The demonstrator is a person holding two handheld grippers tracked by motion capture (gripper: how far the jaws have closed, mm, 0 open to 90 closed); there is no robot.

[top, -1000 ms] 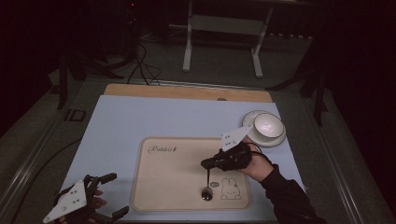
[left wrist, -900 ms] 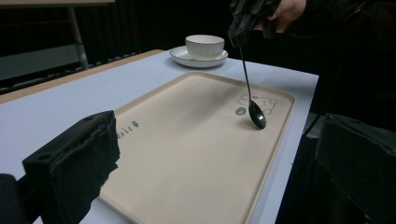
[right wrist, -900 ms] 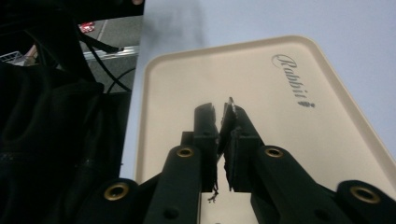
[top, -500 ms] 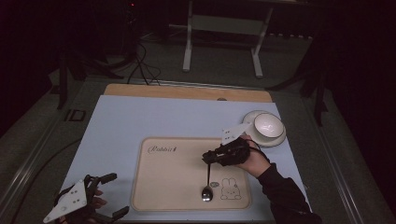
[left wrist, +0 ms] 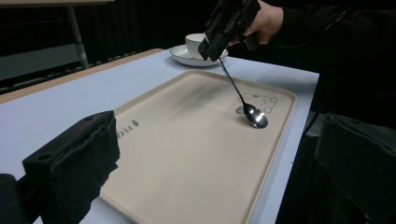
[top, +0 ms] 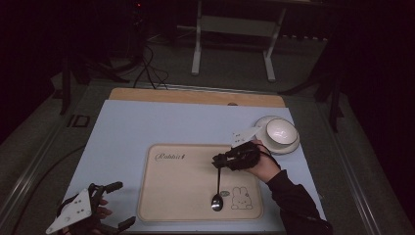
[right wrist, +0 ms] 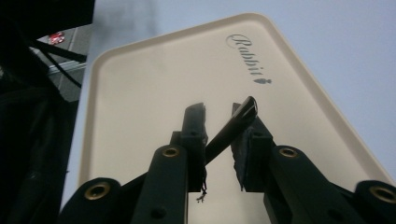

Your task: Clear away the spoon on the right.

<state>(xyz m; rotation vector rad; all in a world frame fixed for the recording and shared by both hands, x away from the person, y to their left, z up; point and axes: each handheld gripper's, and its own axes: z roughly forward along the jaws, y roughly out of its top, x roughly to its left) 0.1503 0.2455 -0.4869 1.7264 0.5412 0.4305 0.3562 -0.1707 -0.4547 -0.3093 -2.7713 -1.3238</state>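
A: Nearest the person, at the front-left corner of the pale blue worktop [top: 147, 127], the left tool [top: 117, 203] sits low with its black jaws spread wide, nothing between them. A hand is wrapped around its body.

B: And the tray?

A: Next out, the beige rectangular plastic tray [top: 181, 196] lies flat mid-worktop, "Rabbit" script in one corner, a bunny drawing near the front right.

B: Where's the spoon?

A: The slim metal spoon [top: 218, 188] has its bowl down on the tray, just beside the bunny drawing. Its handle slants up and away into the right tool [top: 221, 161].

B: Clamped?

A: Not firmly. In the right gripper view the right tool's jaws [right wrist: 219, 121] have just been opening; the dark handle end [right wrist: 233, 126] lies crosswise in the gap, leaning on one pad, with clearance at the other. So the handle rests between parted jaws.

B: Anything behind?

A: Farther right, a white ceramic cup on a white saucer [top: 281, 134], just past the right hand, clear of the tray. Beyond that, the worktop's bare wood strip [top: 195, 96].
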